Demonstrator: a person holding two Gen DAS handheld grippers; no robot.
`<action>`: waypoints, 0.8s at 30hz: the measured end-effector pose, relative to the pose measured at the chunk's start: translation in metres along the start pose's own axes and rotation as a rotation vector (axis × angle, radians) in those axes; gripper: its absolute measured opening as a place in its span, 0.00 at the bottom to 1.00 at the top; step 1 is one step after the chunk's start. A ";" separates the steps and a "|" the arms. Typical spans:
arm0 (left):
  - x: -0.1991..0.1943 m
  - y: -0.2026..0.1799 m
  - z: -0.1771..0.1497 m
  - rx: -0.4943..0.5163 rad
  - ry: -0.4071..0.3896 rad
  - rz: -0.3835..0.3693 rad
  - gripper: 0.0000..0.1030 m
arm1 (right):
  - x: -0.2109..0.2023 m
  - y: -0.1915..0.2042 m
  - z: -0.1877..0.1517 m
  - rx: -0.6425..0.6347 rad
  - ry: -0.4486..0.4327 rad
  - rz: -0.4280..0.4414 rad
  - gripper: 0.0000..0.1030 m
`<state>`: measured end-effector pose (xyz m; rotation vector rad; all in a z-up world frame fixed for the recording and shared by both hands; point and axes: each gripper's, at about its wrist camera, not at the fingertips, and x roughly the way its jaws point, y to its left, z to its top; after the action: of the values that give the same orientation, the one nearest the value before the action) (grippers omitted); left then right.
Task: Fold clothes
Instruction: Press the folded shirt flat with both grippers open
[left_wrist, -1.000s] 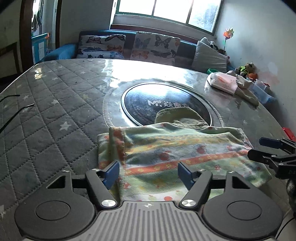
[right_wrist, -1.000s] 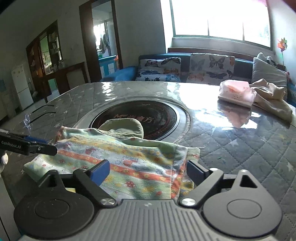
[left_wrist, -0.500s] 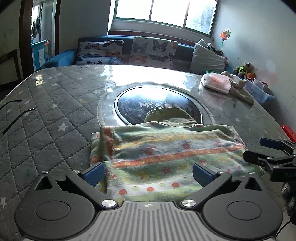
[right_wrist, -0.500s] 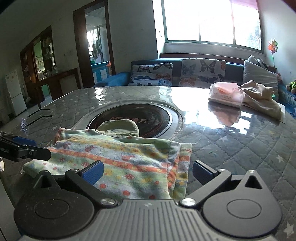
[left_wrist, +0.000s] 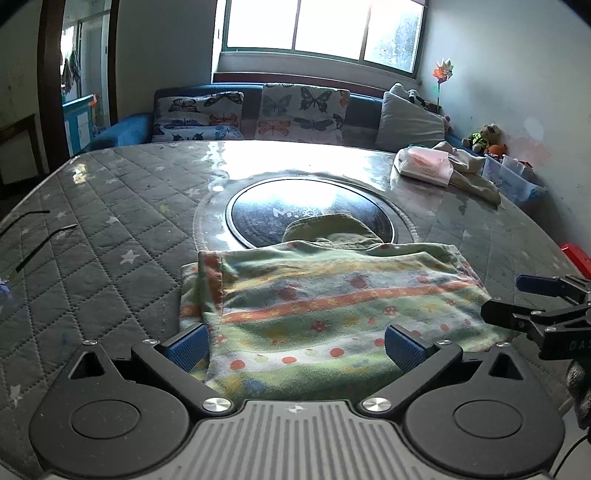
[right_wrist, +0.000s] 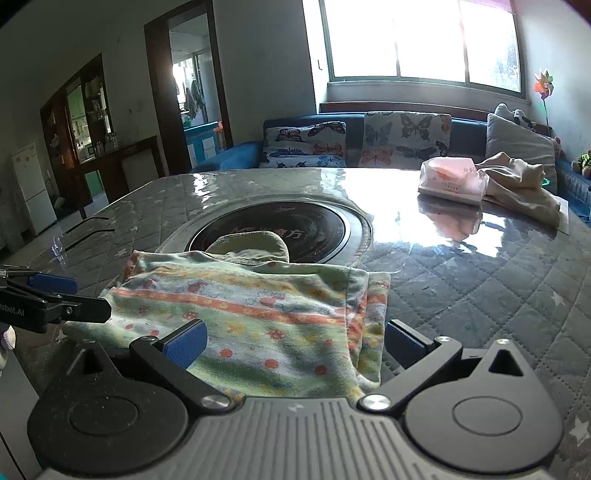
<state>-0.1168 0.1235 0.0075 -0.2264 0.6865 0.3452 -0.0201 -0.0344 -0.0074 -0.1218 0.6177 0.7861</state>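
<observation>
Left wrist view: both claws are standing wide open over the folded cloth.
The left claw (left_wrist: 295, 347) and right claw (right_wrist: 293, 345) are gripping nothing; the striped cloth (left_wrist: 332, 310) is lying flat on the table (left_wrist: 110, 236) just ahead between their fingers.

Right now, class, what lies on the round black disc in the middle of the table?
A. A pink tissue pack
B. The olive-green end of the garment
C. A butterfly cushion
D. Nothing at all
B: the olive-green end of the garment reaches onto the disc; the tissue pack sits far off near the table's edge.
</observation>
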 end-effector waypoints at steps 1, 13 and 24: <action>0.000 0.000 -0.001 0.000 0.000 0.005 1.00 | -0.001 0.001 0.000 0.000 0.000 -0.005 1.00; -0.006 -0.004 -0.009 0.004 0.025 0.025 1.00 | -0.013 0.009 -0.008 -0.014 -0.002 -0.033 1.00; -0.020 -0.021 -0.022 0.032 0.026 0.005 1.00 | -0.030 0.014 -0.017 -0.001 -0.025 -0.044 1.00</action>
<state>-0.1356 0.0923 0.0062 -0.1990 0.7177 0.3367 -0.0543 -0.0483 -0.0033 -0.1262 0.5890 0.7442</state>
